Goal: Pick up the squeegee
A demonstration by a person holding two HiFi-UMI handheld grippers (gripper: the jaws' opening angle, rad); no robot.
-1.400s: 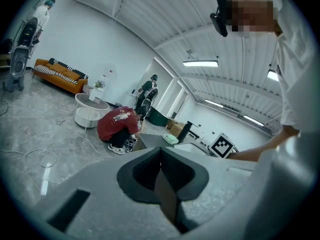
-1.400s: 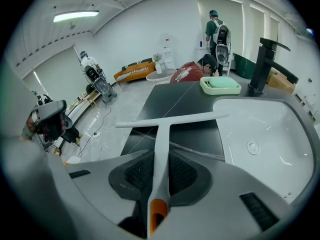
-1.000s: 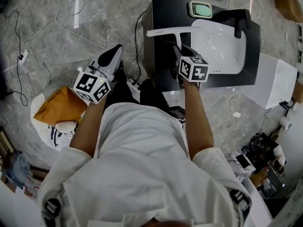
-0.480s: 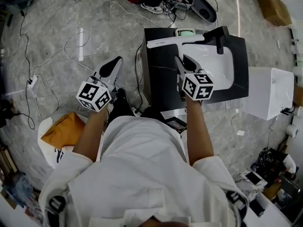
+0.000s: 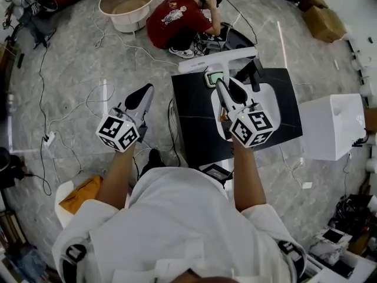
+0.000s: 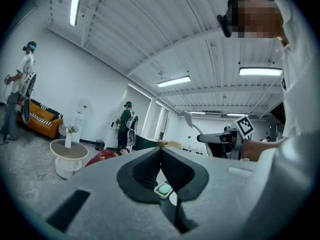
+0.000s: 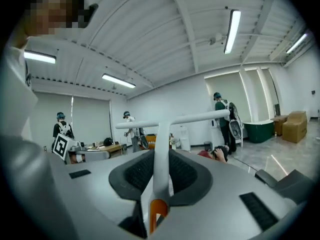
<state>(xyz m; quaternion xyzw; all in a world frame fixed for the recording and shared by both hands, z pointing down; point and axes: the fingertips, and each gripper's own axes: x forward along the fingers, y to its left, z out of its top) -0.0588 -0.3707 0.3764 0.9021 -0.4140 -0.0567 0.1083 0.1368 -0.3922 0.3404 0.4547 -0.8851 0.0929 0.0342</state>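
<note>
The squeegee (image 7: pixel 161 134) is white and T-shaped, with a long blade (image 5: pixel 218 59) across the top and an orange end on its handle. My right gripper (image 7: pixel 161 153) is shut on the handle and holds the squeegee up in the air, pointing about level. In the head view the right gripper (image 5: pixel 227 94) hangs over the black counter (image 5: pixel 191 119). My left gripper (image 5: pixel 141 96) is raised to the left of the counter, over the floor. In the left gripper view its jaws (image 6: pixel 160 148) meet at the tips with nothing between them.
The counter holds a white sink (image 5: pixel 277 102), a black faucet (image 5: pixel 252 72) and a small green-faced device (image 5: pixel 215 79). A person in red (image 5: pixel 179 19) crouches beyond it. A white box (image 5: pixel 331 125) stands at the right. Cables (image 5: pixel 88 108) lie on the floor.
Both grippers have risen. The squeegee has come up off the counter in the right gripper, and its blade now shows beyond the counter's far edge.
</note>
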